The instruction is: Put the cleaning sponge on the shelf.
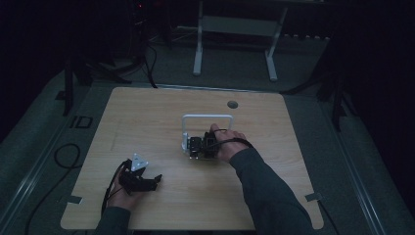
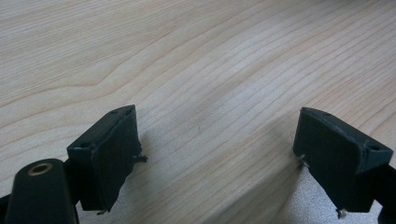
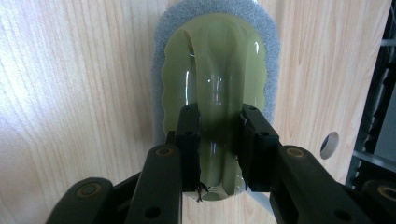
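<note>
The right gripper point(image 3: 218, 149) pinches the raised handle of a pale green scrubber point(image 3: 215, 70), which has a grey sponge pad under it. The jaws stand on both sides of the glossy handle ridge and press on it. The scrubber lies flat on the wooden table point(image 1: 147, 112), near the middle, just beside a white wire frame point(image 1: 207, 117) that shows in the high view. The left gripper point(image 2: 215, 154) rests low over bare wood at the near left of the table, with its jaws spread wide and nothing between them.

The main risk seems to be the handle itself. It looks smooth and shiny, and the jaws hold it near one end, so the scrubber may slip out or swing down when it is lifted. If the person pushes it across the table, the soft sponge may drag and twist in the grip. The white frame stands very close, so a careless move can knock against it. The cable of the right gripper also lies over the hand and may catch.
</note>
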Demonstrator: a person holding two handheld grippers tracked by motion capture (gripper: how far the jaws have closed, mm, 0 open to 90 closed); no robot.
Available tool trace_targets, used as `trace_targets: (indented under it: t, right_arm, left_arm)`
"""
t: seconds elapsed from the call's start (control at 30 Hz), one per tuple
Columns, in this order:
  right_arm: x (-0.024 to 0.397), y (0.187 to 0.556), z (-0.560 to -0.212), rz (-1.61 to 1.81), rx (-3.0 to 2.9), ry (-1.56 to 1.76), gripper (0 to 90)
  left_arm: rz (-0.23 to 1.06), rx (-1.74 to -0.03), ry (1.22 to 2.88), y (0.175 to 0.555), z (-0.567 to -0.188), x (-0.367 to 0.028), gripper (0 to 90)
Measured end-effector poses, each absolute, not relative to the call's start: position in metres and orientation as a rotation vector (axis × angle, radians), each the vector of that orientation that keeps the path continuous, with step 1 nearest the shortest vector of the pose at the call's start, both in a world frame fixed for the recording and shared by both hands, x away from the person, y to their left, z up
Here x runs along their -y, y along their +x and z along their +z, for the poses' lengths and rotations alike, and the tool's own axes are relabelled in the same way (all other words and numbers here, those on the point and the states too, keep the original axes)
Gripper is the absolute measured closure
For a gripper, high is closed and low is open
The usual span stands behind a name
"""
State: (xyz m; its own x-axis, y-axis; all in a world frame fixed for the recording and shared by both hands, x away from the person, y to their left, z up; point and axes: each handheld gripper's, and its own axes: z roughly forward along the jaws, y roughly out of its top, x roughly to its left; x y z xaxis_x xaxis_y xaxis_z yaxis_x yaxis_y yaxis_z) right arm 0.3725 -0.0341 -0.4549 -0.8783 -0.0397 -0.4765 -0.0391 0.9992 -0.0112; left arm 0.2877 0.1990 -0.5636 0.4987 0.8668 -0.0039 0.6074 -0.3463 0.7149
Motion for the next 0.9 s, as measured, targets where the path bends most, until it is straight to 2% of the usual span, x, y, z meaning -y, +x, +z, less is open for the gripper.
trace_targets:
  t: [0.9]
  right_arm:
    - [0.027, 0.385, -0.463, -0.032, -2.6, -0.08, 71.5]
  left_arm:
    - [0.501, -1.204, 2.08, 0.288, -0.564, -0.199, 14.5]
